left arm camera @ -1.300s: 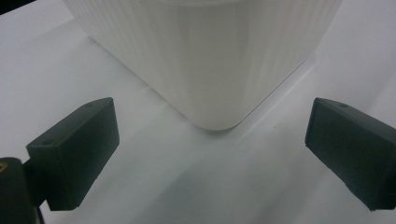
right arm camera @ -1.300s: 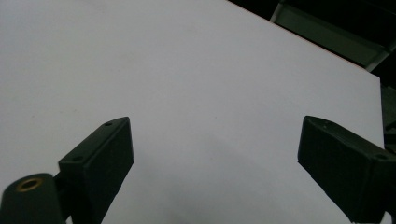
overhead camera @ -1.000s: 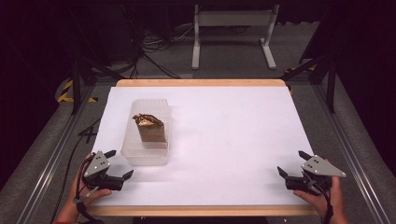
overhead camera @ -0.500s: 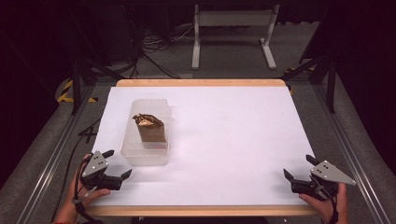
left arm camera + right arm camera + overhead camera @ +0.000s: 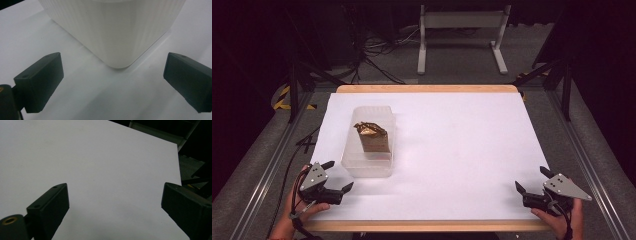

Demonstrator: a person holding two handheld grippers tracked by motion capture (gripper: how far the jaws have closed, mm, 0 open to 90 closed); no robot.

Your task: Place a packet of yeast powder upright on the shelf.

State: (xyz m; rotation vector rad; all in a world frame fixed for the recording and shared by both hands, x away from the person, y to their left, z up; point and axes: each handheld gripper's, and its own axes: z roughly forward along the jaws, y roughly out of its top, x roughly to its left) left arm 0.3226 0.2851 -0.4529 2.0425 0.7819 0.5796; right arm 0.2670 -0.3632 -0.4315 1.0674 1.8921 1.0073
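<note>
My left gripper [image 5: 337, 176] jaws wide, empty, just beside the clear plastic box [image 5: 369, 142] holding a brown packet [image 5: 372, 137], left half of desk [image 5: 452, 150], my right gripper [image 5: 533, 180] jaws wide, empty, near right corner

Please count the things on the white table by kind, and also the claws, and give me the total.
Clear plastic container: 1
Brown paper bag, standing inside the container: 1
Claws, both open: 2, left claw and right claw
Total: 4
</note>
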